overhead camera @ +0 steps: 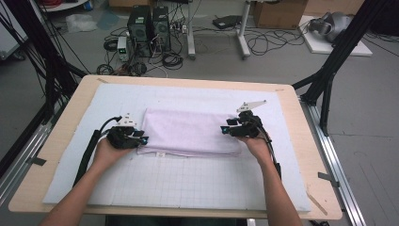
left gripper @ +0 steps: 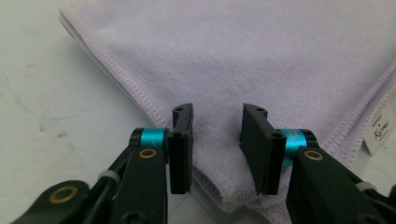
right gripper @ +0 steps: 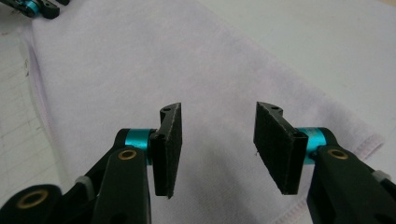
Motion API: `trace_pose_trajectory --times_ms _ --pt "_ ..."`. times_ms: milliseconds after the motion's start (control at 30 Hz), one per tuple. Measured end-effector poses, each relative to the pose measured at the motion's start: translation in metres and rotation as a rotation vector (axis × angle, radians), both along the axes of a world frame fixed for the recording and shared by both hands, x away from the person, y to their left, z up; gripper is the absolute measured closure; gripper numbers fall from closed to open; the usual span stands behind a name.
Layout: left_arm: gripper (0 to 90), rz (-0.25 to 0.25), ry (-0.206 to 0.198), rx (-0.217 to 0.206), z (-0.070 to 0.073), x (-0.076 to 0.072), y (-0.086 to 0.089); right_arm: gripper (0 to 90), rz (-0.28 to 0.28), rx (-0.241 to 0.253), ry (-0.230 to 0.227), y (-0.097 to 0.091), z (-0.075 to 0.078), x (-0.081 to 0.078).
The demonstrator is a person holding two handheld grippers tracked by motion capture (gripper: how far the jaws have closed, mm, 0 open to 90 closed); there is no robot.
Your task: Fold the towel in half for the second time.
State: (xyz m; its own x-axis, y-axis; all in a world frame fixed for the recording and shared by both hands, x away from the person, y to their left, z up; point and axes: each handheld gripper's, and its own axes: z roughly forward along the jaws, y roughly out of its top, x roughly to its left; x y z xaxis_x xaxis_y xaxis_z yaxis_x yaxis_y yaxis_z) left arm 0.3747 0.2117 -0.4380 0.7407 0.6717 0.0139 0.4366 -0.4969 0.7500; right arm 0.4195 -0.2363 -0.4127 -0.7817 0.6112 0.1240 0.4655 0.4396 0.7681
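Two grippers, your left gripper (overhead camera: 141, 139) and right gripper (overhead camera: 225, 130), flank the folded lilac terry towel (overhead camera: 190, 132) on the desk (overhead camera: 301, 141); fingers parted, gripping nothing, poised over opposite ends for another fold.

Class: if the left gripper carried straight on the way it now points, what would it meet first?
Probably the folded lilac terry towel: the left gripper has open jaws straddling its near corner, pointing across the cloth. How far above it they hang is unclear.
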Motion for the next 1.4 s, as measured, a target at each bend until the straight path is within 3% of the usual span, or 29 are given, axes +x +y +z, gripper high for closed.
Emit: trace_pose_trajectory --times_ms 133,300,467,600,767,900,1000,1067,1133,1400 --pt "63.1 -0.008 0.001 -0.009 0.002 -0.003 0.004 47.7 0.0 0.006 -0.004 -0.002 -0.002 -0.004" --pt "58.9 0.007 -0.018 -0.086 0.007 -0.01 0.009 42.7 0.01 -0.01 -0.017 0.002 -0.004 -0.01" --pt "49.8 0.023 -0.036 -0.141 0.014 -0.014 0.014 37.9 0.024 -0.024 -0.025 0.008 -0.005 -0.015" --pt "41.0 0.03 -0.045 -0.156 0.017 -0.019 0.016 32.4 0.03 -0.024 -0.028 0.012 -0.008 -0.023" --pt "34.3 0.032 -0.034 -0.161 0.017 -0.026 0.018 26.8 0.032 -0.005 -0.044 0.013 -0.006 -0.037" --pt "30.4 0.038 -0.042 -0.164 0.02 -0.031 0.021 16.1 0.022 0.008 -0.006 0.012 -0.003 -0.044" --pt "29.0 0.043 -0.047 -0.156 0.021 -0.035 0.022 12.2 0.02 0.002 -0.021 0.014 0.002 -0.05" --pt "27.9 0.041 -0.047 -0.15 0.021 -0.038 0.023 12.0 0.023 -0.01 -0.028 0.016 0.004 -0.055" --pt "26.9 0.042 -0.047 -0.144 0.021 -0.04 0.024 12.1 0.018 0.016 -0.059 0.015 0.004 -0.061" --pt "19.4 0.041 -0.068 -0.133 0.024 -0.05 0.023 12.0 -0.008 0.028 -0.069 0.001 0.001 -0.075"
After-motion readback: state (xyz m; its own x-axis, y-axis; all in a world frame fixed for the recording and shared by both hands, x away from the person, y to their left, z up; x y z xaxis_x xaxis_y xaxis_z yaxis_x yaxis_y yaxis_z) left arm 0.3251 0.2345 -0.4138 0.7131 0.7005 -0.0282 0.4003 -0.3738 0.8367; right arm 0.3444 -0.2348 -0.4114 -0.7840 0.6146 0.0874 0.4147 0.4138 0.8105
